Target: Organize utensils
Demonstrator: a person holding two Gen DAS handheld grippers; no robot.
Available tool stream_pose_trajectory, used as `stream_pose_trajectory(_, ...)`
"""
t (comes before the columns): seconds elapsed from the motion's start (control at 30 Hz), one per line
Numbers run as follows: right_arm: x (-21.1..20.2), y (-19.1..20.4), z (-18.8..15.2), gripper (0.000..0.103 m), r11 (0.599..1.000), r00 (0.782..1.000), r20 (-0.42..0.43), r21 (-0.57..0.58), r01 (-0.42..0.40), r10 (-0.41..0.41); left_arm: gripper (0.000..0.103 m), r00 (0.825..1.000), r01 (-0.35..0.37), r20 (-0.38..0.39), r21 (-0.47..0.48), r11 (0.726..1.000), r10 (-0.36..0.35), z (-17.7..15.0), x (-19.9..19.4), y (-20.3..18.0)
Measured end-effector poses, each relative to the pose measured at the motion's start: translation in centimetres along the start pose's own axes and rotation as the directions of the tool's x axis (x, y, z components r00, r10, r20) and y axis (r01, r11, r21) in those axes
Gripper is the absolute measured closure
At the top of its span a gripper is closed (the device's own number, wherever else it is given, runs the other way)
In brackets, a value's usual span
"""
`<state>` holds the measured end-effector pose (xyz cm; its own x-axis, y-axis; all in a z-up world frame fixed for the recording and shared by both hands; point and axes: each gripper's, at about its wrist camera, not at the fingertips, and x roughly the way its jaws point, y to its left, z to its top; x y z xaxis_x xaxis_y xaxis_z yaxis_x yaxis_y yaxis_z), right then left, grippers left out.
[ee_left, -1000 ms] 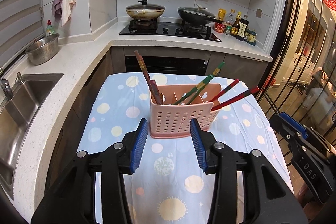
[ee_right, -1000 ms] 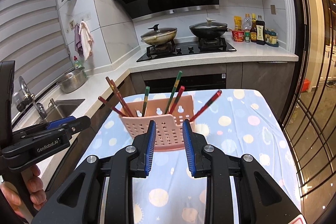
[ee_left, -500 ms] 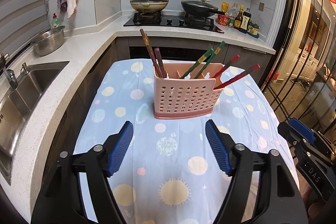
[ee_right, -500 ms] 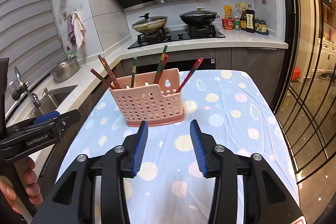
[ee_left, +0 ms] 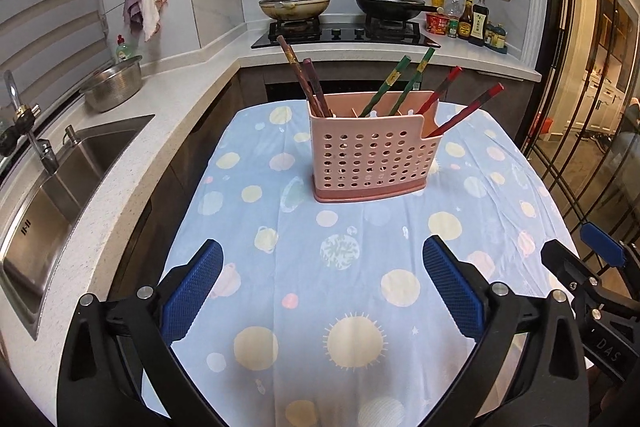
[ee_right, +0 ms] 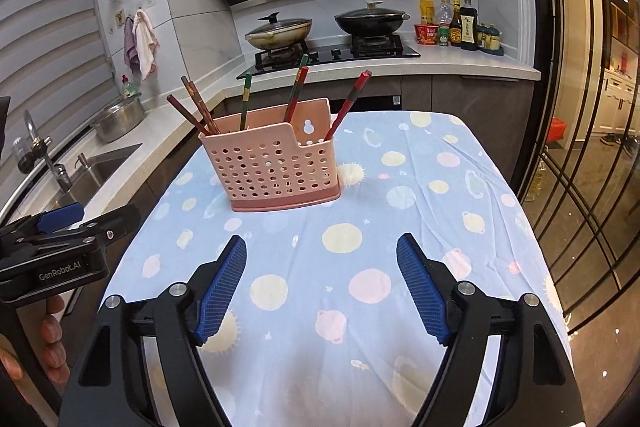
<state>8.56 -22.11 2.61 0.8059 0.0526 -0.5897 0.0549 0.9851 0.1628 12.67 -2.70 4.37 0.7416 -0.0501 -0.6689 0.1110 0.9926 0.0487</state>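
The pink perforated utensil holder [ee_left: 374, 155] stands upright on the blue dotted tablecloth [ee_left: 340, 287], toward the far end of the table. It holds three groups of chopsticks: a brown pair [ee_left: 304, 79] leaning left in the left compartment, a green pair [ee_left: 400, 79] in the middle, and a red pair [ee_left: 460, 103] leaning right at the right end.

Left gripper [ee_left: 322, 287]: jaws apart and opening, with only bare cloth between the blue pads. One second ago the pads stood much closer together and framed the base of the holder; now the holder sits well ahead of the fingertips and appears smaller, so the gripper has drawn back toward the near end of the table.

Right gripper [ee_right: 320, 283]: jaws apart and opening, nothing between them but cloth. The same change is recorded here: the pads were nearly together against the holder's front a second ago, and are now spread wide and well clear of it.

The holder and its chopsticks show no change of position or lean between the frames. The left gripper's body and the fingers [ee_right: 52, 331] of the hand carrying it show at the left edge of the right wrist view.
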Motion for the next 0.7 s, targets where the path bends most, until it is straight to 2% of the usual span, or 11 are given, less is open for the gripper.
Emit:
stream_pose_trajectory(0.07, -0.1, -0.2, -0.3, 0.019, 1.0, 1.0, 0.003, 0.01, 0.002, -0.002, 0.007, 1.0, -0.003, -0.003, -0.001, 1.0, 0.003, -0.3, -0.1, 0.0)
stream_pose_trajectory(0.17, -0.2, -0.4, -0.7, 0.019, 1.0, 1.0, -0.005, 0.021, 0.008, -0.008, 0.007, 1.0, -0.001, -0.013, -0.011, 1.0, 0.0, -0.9, -0.2, 0.2)
stream_pose_trajectory(0.27, -0.1, -0.3, -1.0, 0.007, 1.0, 1.0, -0.017, 0.021, 0.012, -0.012, 0.007, 1.0, -0.01, -0.017, -0.011, 1.0, 0.01, -1.3, -0.3, 0.2)
stream_pose_trajectory(0.7, -0.8, -0.5, -2.1, 0.007, 0.999, 0.999, -0.004, 0.02, 0.038, -0.038, 0.007, 0.999, -0.043, -0.024, 0.001, 0.999, 0.043, -2.4, -0.6, 0.0)
